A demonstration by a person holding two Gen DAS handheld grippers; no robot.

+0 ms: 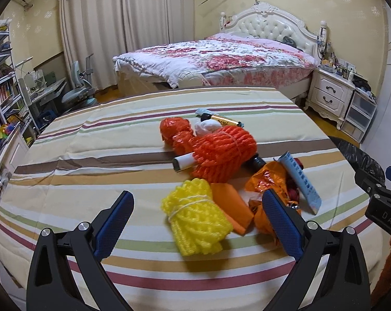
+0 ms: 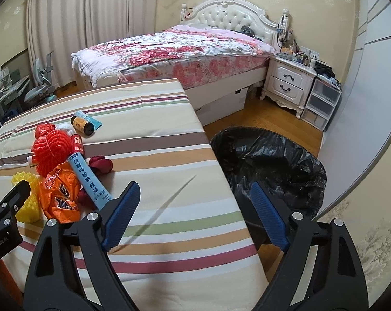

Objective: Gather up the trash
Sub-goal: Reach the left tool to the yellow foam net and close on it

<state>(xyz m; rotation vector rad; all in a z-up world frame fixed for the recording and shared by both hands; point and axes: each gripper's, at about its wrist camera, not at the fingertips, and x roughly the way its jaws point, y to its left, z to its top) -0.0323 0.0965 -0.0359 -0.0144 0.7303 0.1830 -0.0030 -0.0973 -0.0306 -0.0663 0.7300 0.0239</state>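
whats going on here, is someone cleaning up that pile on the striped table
Yes. A person holds tongs in each hand over a striped table with a pile of trash: a yellow net, a red net, an orange wrapper and a blue tube. The left tongs are open around the yellow net, not gripping it. The right tongs are open and empty, near the black-lined bin beside the table.

Warm, even indoor light fills both my views, with no window glare through the drawn curtains [image 1: 112, 26]. On the striped cloth [image 2: 169, 155] a thin dark shadow line slants just right of my right tongs' left finger. Around that cloth the fisheye bends everything, and black vignette closes all 4 corners. The yellow mesh bundle [image 1: 195, 223] looks slightly smeared.
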